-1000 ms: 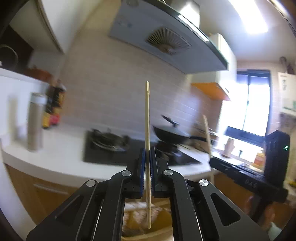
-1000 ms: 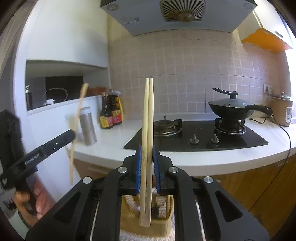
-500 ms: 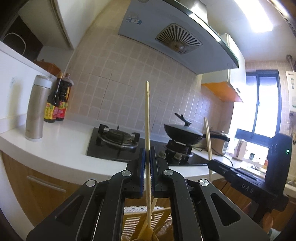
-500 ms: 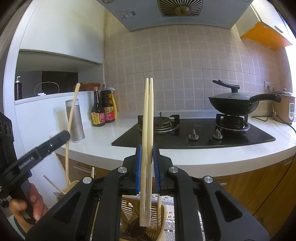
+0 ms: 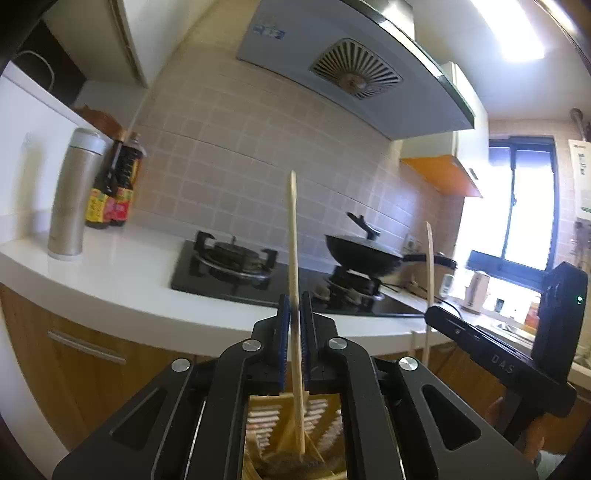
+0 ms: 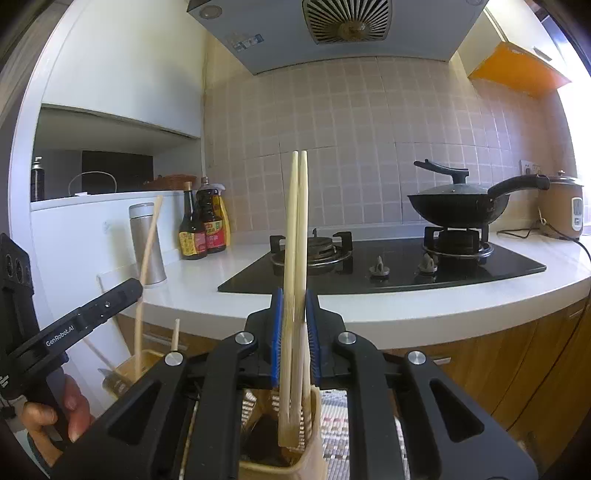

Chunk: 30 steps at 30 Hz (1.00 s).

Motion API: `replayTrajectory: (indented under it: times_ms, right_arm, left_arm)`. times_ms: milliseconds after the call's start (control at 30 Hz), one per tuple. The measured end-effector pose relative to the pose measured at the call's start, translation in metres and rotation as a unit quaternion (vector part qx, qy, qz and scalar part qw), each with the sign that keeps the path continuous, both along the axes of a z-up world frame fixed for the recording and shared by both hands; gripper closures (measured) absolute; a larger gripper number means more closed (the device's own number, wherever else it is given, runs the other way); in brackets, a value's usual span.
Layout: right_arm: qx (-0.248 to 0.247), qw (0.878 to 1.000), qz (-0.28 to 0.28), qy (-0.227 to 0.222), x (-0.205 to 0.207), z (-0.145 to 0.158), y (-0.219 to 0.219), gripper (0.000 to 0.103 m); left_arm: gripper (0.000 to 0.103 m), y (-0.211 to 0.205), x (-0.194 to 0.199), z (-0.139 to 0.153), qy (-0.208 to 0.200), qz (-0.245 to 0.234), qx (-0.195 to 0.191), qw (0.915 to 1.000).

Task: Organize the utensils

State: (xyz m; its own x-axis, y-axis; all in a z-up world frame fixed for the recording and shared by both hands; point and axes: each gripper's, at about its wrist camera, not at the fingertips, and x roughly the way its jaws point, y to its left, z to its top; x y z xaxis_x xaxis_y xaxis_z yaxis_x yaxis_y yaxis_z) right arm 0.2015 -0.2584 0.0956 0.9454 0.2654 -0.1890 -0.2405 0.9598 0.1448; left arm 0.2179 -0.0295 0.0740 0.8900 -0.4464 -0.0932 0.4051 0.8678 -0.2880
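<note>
My left gripper (image 5: 294,310) is shut on a single wooden chopstick (image 5: 293,236), held upright, its lower end down inside a beige slotted utensil holder (image 5: 266,424) below the jaws. My right gripper (image 6: 295,306) is shut on a pair of wooden chopsticks (image 6: 297,221), upright, their lower ends inside a beige holder (image 6: 306,461). In the right wrist view the left gripper (image 6: 125,291) shows at left with its chopstick (image 6: 147,251) over a second holder (image 6: 144,360). In the left wrist view the right gripper (image 5: 439,317) shows at right with its chopsticks (image 5: 428,266).
A white counter (image 6: 424,302) carries a black gas hob (image 6: 388,262), a black lidded wok (image 6: 458,206), sauce bottles (image 6: 203,229), a steel flask (image 6: 147,243) and a rice cooker (image 6: 561,206). Wooden cabinet fronts (image 5: 66,354) lie below. A range hood (image 6: 332,29) hangs above.
Both grippers have moved down with their chopsticks. The chopsticks' lower ends now reach inside the holders. The counter has risen in both views.
</note>
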Motion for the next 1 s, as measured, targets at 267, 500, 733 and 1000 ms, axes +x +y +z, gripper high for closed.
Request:
replayTrajectory:
  times_ms: [267, 500, 733, 1000]
  right_arm:
    - [0.007, 1.0, -0.005, 0.018, -0.036, 0.007, -0.01, 0.055]
    - [0.019, 0.999, -0.01, 0.029, -0.082, 0.018, -0.011, 0.055]
    - [0.032, 0.998, -0.008, 0.045, -0.117, 0.021, -0.01, 0.054]
    - [0.036, 0.997, -0.011, 0.069, -0.158, 0.001, -0.005, 0.049]
  left_arm:
    - [0.076, 0.024, -0.032, 0.01, 0.004, -0.007, -0.028, 0.9996]
    - [0.062, 0.037, -0.081, 0.023, -0.001, -0.006, -0.017, 0.9998]
    - [0.058, 0.046, -0.125, 0.029, 0.0, -0.004, -0.004, 1.0]
    - [0.045, 0.043, -0.171, 0.013, 0.007, 0.008, 0.013, 0.9999]
